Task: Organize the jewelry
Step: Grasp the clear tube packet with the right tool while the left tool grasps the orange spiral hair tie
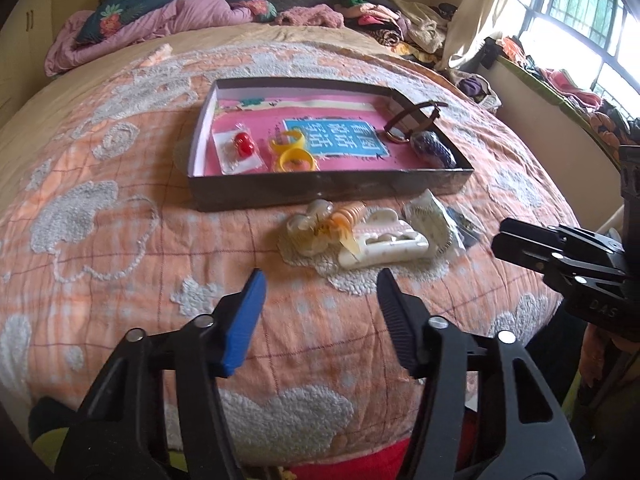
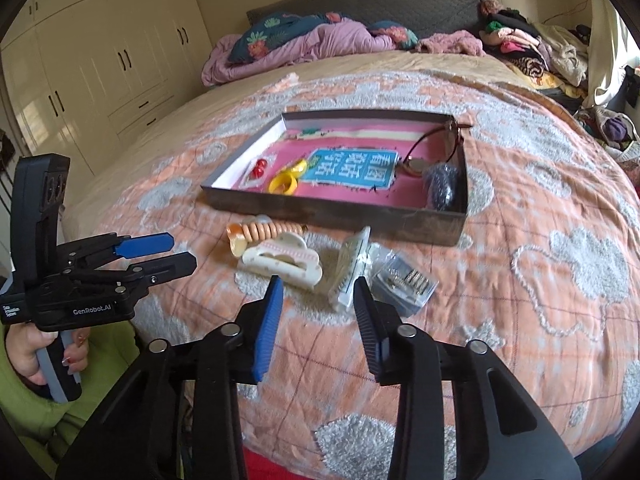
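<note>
While both grippers hover over the bedspread, I see most jewelry already in the shallow box: 2 yellow rings, a red bead packet, a watch. Hair clips and small packets lie just outside its near wall, waiting. My left gripper is partly open and empty; my right gripper, narrower, also holds nothing, lined up on the upright packet, likely my next pick.
</note>
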`<state>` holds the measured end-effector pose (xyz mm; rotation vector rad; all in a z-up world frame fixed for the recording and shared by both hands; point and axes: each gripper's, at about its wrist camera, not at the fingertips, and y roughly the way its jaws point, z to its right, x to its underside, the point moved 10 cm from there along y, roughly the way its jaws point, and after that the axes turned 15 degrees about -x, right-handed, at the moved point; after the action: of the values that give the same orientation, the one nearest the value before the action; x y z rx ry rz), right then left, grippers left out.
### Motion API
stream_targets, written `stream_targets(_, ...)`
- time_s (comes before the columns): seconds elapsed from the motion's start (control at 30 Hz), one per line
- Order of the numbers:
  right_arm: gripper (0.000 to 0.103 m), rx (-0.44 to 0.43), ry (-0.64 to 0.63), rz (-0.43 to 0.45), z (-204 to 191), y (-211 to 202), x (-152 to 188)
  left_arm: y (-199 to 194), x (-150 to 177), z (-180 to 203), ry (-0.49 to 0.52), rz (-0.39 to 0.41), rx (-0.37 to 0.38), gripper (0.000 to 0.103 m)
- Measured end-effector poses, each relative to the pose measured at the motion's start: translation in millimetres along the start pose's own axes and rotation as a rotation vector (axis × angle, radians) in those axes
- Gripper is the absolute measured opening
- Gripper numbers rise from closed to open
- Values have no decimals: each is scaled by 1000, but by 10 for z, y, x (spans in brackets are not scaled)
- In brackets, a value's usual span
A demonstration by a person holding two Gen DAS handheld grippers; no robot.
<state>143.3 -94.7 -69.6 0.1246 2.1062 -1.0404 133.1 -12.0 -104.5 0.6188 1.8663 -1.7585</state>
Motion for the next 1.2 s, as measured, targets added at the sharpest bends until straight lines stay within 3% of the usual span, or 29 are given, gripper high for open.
stream_targets(0.13,28,20,12,-23,86,105,68,75,31,35,-2,-18,13,42)
stream_targets(0.97,30,78,71,-46,402,506,32,437,-165,218,-30,-71,112,42)
stream_targets(1.07,31,79,68,-46,430,537,3,475,-177,223,-43,-81,119,35)
stream_targets(1.2,33,74,67,-52,449,589,-12,521,-208,194,-60,-86,121,34)
